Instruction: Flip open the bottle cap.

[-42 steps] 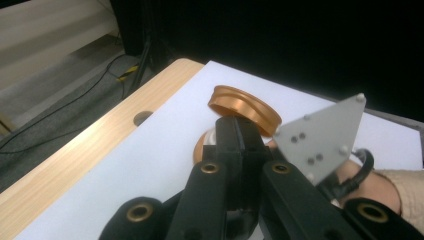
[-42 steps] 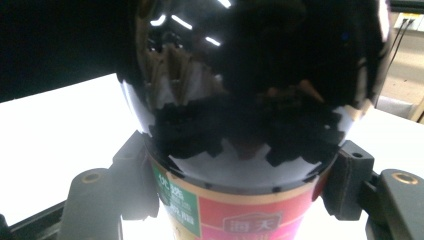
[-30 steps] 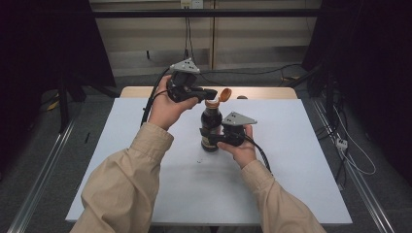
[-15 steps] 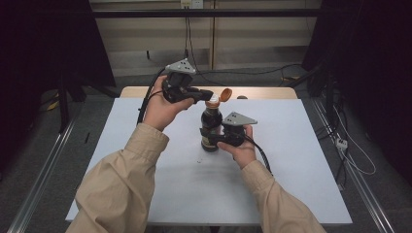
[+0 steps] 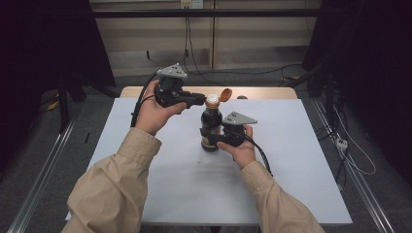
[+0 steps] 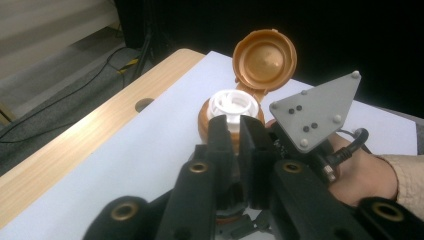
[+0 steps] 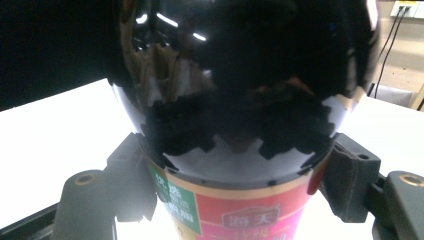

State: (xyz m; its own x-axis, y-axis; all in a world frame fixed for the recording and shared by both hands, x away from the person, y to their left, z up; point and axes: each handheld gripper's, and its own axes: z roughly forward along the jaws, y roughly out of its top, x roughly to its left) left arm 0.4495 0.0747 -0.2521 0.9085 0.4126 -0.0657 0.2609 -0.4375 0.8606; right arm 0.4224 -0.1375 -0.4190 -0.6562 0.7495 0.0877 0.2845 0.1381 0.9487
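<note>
On the white counter (image 5: 160,165), whose far edge is bare light wood, stands a dark bottle (image 5: 211,127), near the middle and slightly toward the back. Grey floor, loose cables and black curtains surround the counter, with a pale wall behind.

The bottle is glossy and almost black, with a red, green and white label low on its body. Its orange flip cap (image 5: 226,93) is hinged open, leaving a white spout (image 6: 234,102) bare. The bottle stands upright, long axis vertical, spout pointing up; the open cap leans back toward the far edge.

The right tool (image 5: 212,137) is clamped around the bottle's lower body, a pad pressing on each side, though its jaws have just been easing apart. The left tool (image 5: 200,100) hangs just beside the bottle's neck, its jaws nearly together with nothing gripped, having just opened slightly.
</note>
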